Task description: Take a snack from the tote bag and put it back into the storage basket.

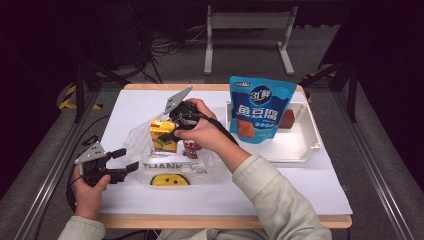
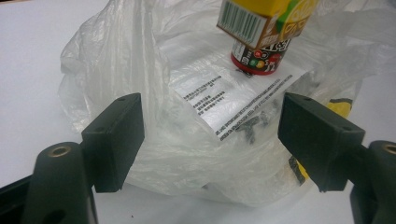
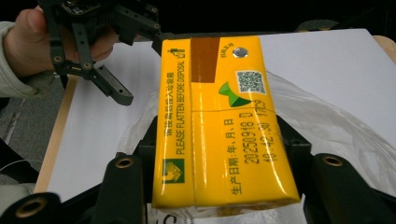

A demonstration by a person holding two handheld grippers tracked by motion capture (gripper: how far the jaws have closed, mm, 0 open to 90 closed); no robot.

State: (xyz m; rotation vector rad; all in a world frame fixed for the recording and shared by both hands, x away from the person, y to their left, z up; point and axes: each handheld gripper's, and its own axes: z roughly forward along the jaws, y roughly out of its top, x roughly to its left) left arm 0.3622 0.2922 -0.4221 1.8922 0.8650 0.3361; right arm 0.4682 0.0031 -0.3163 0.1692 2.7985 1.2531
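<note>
Yellow drink carton (image 3: 224,126): rectangular juice box, pinched across its narrow sides between the jaws of the right gripper (image 1: 176,131); in the right gripper view its long axis runs away from the camera, the foil straw hole at the far end, the printed date near the jaws. Location: held above the clear plastic bag (image 1: 175,160) at table centre-left, barcode end hanging over a small red-capped bottle (image 2: 259,56) inside the bag. Bag: crumpled, printed with a yellow smiley. Left gripper (image 1: 116,164): jaws spread wide, holding nothing, at the bag's near-left edge. White tray (image 1: 300,150): right side, bearing a blue snack pouch (image 1: 260,110), upright.
</note>
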